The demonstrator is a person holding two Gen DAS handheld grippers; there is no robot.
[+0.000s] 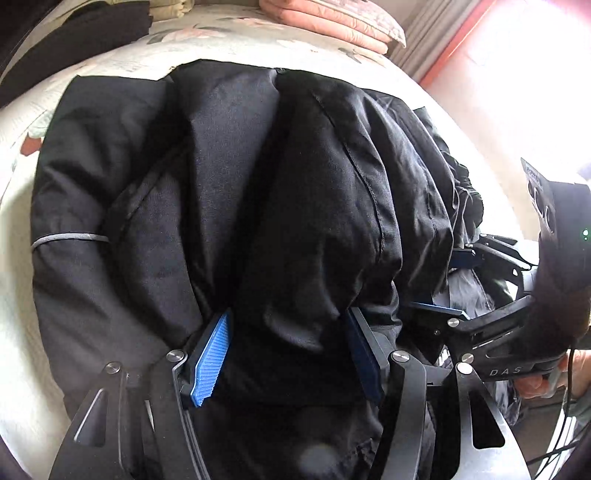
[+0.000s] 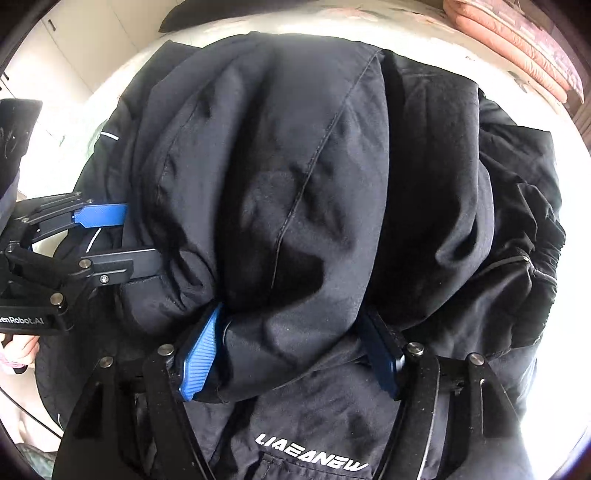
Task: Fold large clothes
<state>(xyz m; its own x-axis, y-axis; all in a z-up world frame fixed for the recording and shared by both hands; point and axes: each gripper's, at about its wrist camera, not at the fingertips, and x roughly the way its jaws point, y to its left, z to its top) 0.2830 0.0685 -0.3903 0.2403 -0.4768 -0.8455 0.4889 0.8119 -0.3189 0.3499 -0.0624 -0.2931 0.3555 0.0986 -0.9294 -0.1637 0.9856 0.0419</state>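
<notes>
Home bedroom: bed (image 1: 229, 40) under floral sheet; folded pink quilts (image 1: 332, 22) stacked at bed's far edge; curtain (image 1: 436, 33) just beyond; pale cupboard doors (image 2: 85, 48) beside bed.

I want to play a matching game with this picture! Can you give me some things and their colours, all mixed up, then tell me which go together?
Things:
1. jacket
2. folded quilt
3. tool pad
4. letters on the jacket

Colours:
A. white
B. blue
C. black
D. pink

Pairs: 1-C, 2-D, 3-B, 4-A
</notes>
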